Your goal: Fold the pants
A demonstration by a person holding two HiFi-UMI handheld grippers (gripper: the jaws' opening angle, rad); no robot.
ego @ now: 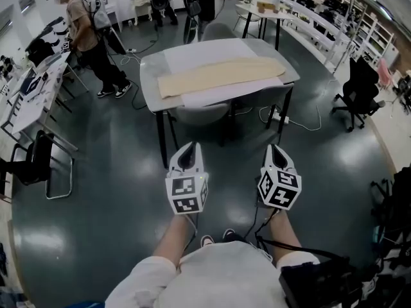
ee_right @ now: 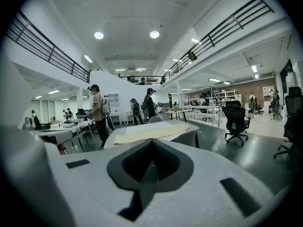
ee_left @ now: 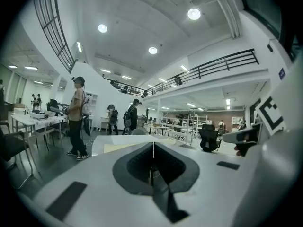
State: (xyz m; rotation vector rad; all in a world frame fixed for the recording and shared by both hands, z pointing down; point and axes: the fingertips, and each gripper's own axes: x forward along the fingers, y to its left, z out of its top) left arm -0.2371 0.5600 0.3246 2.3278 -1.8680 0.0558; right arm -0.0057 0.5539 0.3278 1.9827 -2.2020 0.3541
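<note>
**Cream pants (ego: 221, 76) lying stretched out on a table**

The pants are lying flat on the top of a grey table (ego: 149, 85). They are resting on a white sheet (ego: 205, 51) that is showing past them along both long sides. Pale cream in colour, they are stretching as one long, narrow band from the table's left side to its right, slanting slightly in the head view. The cloth is lying smooth; waist and hem are too small to tell apart.

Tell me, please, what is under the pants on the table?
A white sheet lies under the pants, showing along both long edges, on the grey table. The part directly beneath the pants is covered, so anything else there cannot be seen.
</note>
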